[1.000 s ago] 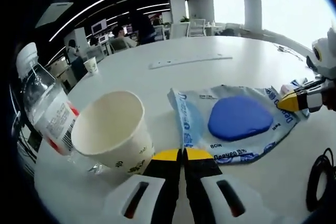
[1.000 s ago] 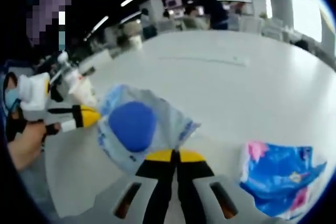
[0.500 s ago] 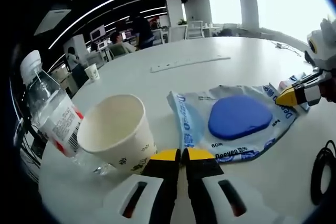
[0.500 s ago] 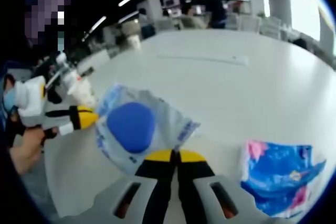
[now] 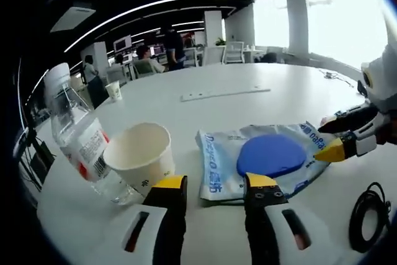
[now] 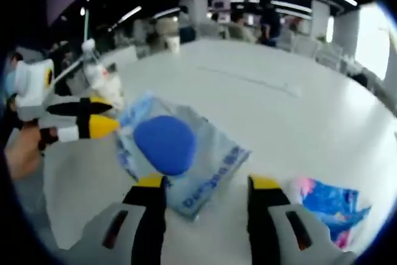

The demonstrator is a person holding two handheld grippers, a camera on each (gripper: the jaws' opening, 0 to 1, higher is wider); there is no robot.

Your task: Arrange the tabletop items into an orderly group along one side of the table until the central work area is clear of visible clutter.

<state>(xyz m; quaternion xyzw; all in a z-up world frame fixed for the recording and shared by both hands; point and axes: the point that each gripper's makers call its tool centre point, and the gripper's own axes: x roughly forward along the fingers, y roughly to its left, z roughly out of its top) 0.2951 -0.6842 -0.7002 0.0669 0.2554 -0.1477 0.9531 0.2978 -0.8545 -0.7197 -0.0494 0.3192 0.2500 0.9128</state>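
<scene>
A flat plastic packet with a blue disc inside (image 5: 268, 156) lies on the white table (image 5: 205, 85), just beyond my left gripper (image 5: 208, 185), which is open with nothing between its fingers. To its left stand a paper cup (image 5: 139, 156) and a clear water bottle (image 5: 79, 138). My right gripper (image 6: 208, 185) is open over the packet's (image 6: 170, 147) near corner, and it also enters the left gripper view at the right (image 5: 341, 142). A blue and pink packet (image 6: 327, 207) lies beside it. The left gripper (image 6: 84, 119), held by a hand, comes in from the left.
A black cable (image 5: 366, 215) coils at the near right table edge. A second paper cup (image 5: 113, 90) stands far back left, and a long white strip (image 5: 224, 94) lies mid-table. People sit at desks beyond the table.
Both grippers have gone from shut to open. The right gripper let go of the packet's corner and both views have drawn back slightly.
</scene>
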